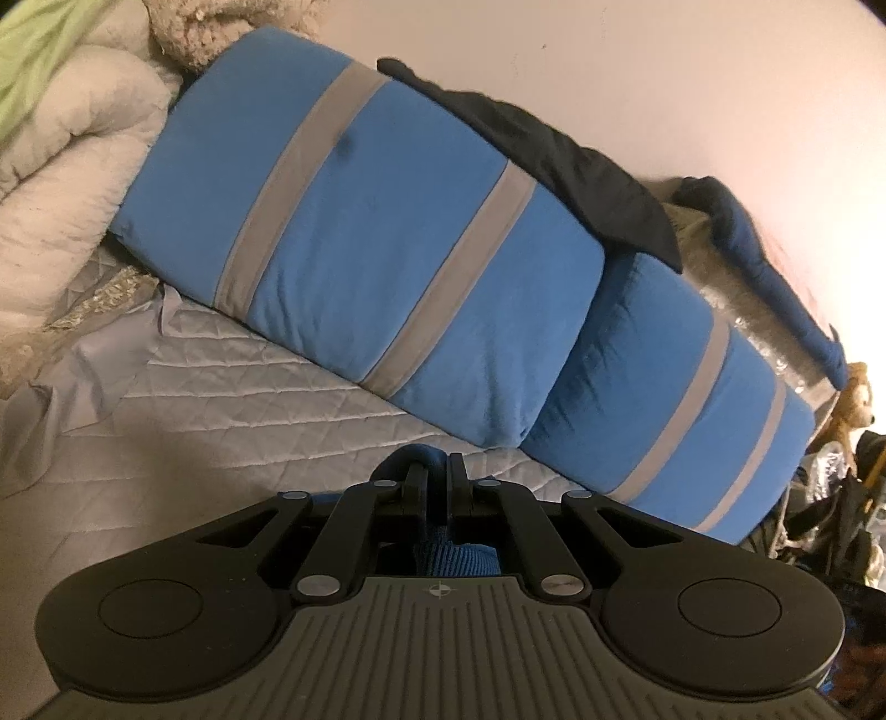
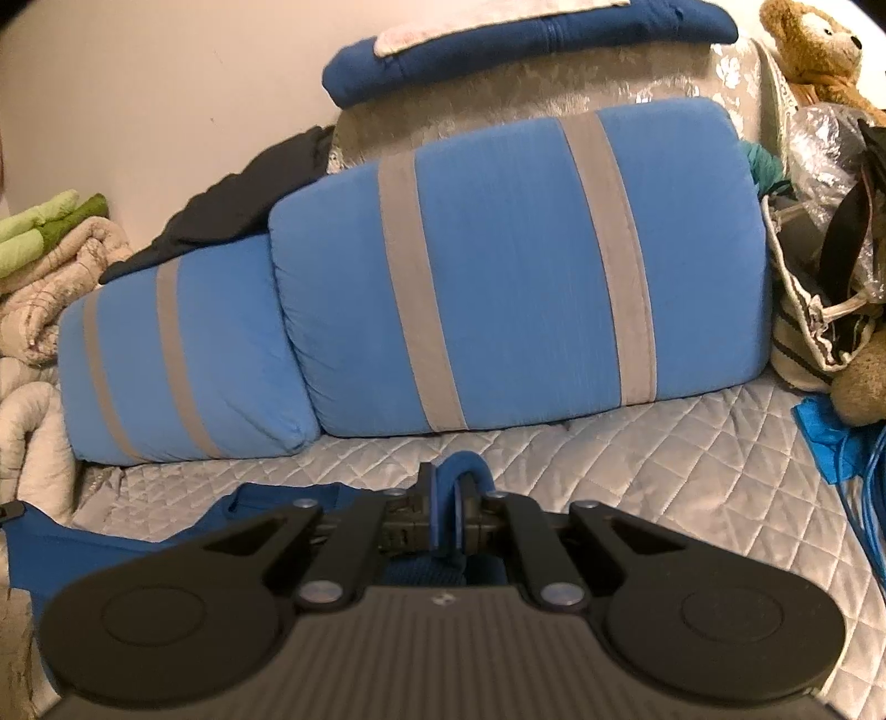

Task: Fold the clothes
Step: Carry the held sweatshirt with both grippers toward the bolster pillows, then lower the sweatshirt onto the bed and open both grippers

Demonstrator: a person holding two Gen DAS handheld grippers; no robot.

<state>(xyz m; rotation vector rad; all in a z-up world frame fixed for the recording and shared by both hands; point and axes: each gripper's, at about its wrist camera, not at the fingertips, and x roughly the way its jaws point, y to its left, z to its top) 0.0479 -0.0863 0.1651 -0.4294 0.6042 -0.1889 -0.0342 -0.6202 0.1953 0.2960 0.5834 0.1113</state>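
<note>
A blue garment (image 2: 138, 531) lies spread on the quilted grey sofa cover (image 2: 664, 471). My right gripper (image 2: 446, 498) is shut on a bunched fold of this garment, which loops over its fingertips and stretches away to the left. In the left wrist view, my left gripper (image 1: 434, 471) is shut on blue fabric of the same colour, the blue garment (image 1: 459, 556) showing between and below its fingers. Both grippers hover just above the seat, in front of the cushions. Most of the garment is hidden under the gripper bodies.
Two blue cushions with grey stripes (image 2: 515, 266) (image 1: 360, 243) lean against the wall. A dark garment (image 1: 554, 160) and a navy one (image 2: 526, 50) lie on top. Beige blankets (image 1: 61, 194) pile at the left; a teddy bear (image 2: 819, 50) and bags (image 2: 830, 266) crowd the right.
</note>
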